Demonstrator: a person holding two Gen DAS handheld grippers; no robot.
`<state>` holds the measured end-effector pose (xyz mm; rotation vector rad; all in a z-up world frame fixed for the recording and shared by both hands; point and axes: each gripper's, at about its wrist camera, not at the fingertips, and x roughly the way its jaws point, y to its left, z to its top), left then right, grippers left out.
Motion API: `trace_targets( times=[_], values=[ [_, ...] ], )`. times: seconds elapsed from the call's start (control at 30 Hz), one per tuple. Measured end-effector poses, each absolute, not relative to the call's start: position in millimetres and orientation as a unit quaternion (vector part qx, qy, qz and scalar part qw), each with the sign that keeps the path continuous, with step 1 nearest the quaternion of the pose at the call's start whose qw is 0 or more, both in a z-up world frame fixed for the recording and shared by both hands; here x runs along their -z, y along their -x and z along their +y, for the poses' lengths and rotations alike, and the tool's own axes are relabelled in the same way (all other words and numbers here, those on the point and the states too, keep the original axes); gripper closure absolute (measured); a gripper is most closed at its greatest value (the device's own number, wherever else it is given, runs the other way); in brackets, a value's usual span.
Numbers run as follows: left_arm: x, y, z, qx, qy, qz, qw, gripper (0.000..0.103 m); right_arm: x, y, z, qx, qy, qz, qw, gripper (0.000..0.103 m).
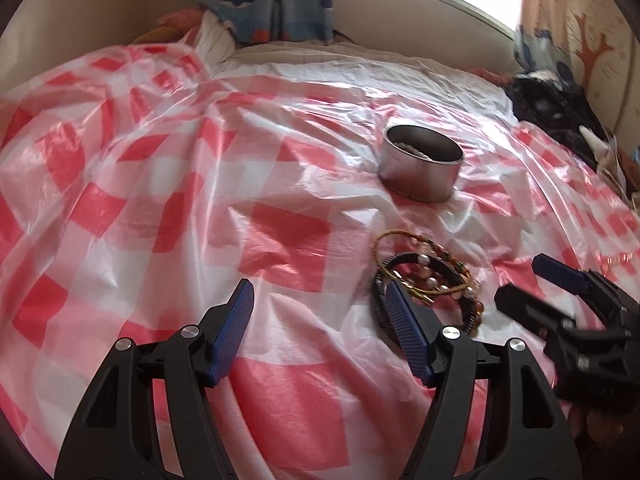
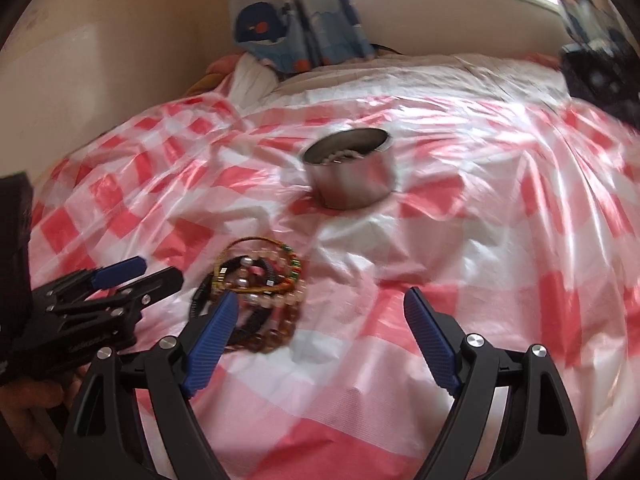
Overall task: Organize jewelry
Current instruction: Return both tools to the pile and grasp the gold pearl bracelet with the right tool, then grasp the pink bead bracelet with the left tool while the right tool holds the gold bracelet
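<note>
A pile of bracelets (image 1: 428, 280), with gold cord, pearl, amber bead and black bands, lies on the red and white checked sheet (image 1: 200, 200). It also shows in the right wrist view (image 2: 256, 292). A round metal tin (image 1: 422, 162) stands behind it, with something pale and beaded inside; it also shows in the right wrist view (image 2: 350, 168). My left gripper (image 1: 320, 304) is open and empty, its right finger beside the pile. My right gripper (image 2: 320, 316) is open and empty, its left finger over the pile's near edge. Each gripper shows in the other's view, the right one (image 1: 532, 280) and the left one (image 2: 156, 274).
The sheet covers a bed under a window. Whale-print curtains (image 2: 296, 28) hang at the back. Dark clothing (image 1: 560, 104) lies at the bed's far right edge. A wall (image 2: 100, 60) runs along the left.
</note>
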<state>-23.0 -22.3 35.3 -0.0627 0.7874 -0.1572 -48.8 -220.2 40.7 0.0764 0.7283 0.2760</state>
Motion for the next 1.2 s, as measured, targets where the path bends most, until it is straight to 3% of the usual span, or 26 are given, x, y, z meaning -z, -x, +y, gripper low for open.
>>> trace_targets(
  times=[0.27, 0.33, 0.5, 0.6, 0.83, 1.03, 1.1, 1.2],
  values=[
    [-48, 19, 0, 0.045, 0.081, 0.359, 0.929, 0.037, -33, 23, -160, -0.162, 0.152, 0.385, 0.896, 0.022],
    [-50, 17, 4, 0.044, 0.092, 0.359, 0.928, 0.036, -27, 18, -159, -0.159, 0.165, 0.39, 0.892, 0.027],
    [-48, 15, 0, 0.049, 0.09, 0.361, 0.927, 0.035, -24, 1, -183, -0.167, 0.072, 0.416, 0.891, 0.081],
    [-47, 16, -5, 0.055, 0.08, 0.363, 0.927, 0.035, -29, -1, -220, -0.176, -0.057, 0.407, 0.895, 0.089],
    [-45, 22, -42, 0.111, 0.012, 0.365, 0.924, 0.035, -15, 8, -287, -0.161, -0.25, 0.402, 0.866, 0.091],
    [-44, 29, -69, 0.149, -0.033, 0.365, 0.919, 0.034, -3, 11, -308, -0.155, -0.311, 0.408, 0.844, 0.09],
    [-46, 28, -78, 0.165, -0.043, 0.362, 0.917, 0.034, -4, 11, -308, -0.157, -0.312, 0.403, 0.846, 0.078],
    [-53, 20, -98, 0.192, -0.071, 0.351, 0.913, 0.034, -7, 13, -311, -0.145, -0.315, 0.395, 0.85, 0.07]
  ],
)
